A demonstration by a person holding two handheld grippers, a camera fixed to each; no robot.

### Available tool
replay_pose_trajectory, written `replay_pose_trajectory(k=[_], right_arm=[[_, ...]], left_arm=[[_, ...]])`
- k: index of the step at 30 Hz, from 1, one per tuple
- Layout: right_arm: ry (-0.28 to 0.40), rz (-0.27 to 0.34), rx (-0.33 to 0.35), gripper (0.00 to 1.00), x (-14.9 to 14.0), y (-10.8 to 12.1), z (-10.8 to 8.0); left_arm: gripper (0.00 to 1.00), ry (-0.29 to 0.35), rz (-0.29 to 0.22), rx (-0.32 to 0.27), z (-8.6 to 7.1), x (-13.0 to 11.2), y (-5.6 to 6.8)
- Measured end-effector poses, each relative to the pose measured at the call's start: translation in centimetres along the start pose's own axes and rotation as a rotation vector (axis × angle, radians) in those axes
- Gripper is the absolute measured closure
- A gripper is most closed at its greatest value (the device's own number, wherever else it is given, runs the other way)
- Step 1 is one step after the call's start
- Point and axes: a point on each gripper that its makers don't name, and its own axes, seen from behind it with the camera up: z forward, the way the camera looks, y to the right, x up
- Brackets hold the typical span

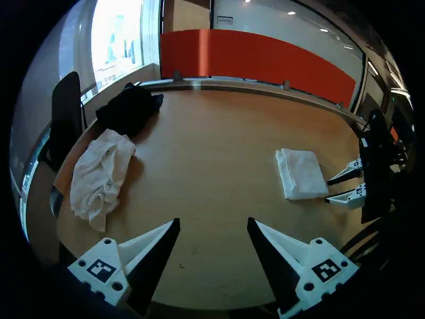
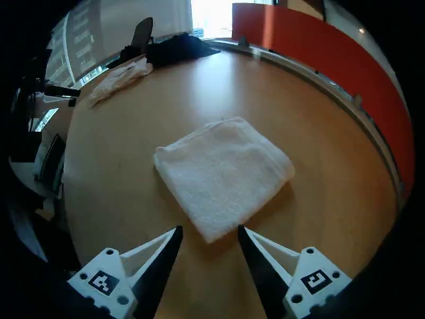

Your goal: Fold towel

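Observation:
A white towel (image 2: 226,173) lies folded into a neat rectangle on the wooden table (image 2: 122,186); its near corner points at my right gripper (image 2: 210,234), which is open just short of it, with nothing between its fingers. In the left gripper view the same folded towel (image 1: 301,173) lies at the right of the table (image 1: 212,154), with the right gripper (image 1: 328,191) beside its right edge. My left gripper (image 1: 212,226) hangs open over bare wood at the near edge, far from the towel.
A crumpled white cloth (image 1: 101,175) lies at the table's left edge, with a black garment (image 1: 127,109) behind it. A dark chair (image 1: 64,122) stands at the left. A red panel (image 1: 255,58) runs behind the table's far rim. Both cloths (image 2: 119,77) show far off in the right gripper view.

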Motion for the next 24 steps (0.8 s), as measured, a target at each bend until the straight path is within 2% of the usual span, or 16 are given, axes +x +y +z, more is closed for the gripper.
replay_pose_trajectory(k=[8,12,24], right_arm=[[-0.008,0.017,-0.015,0.38,-0.7,0.1,0.4],[-0.01,0.026,-0.017,0.54,-0.9,0.1,0.5],[-0.011,0.042,-0.046,0.9,-1.4,0.7,0.5]], left_arm=[[0.06,-0.001,0.001,-0.004,-0.1,-0.2,0.1],[0.06,-0.001,0.002,-0.004,-0.2,-0.2,0.1],[0.06,-0.004,0.003,-0.004,-0.3,-0.5,-0.1]])
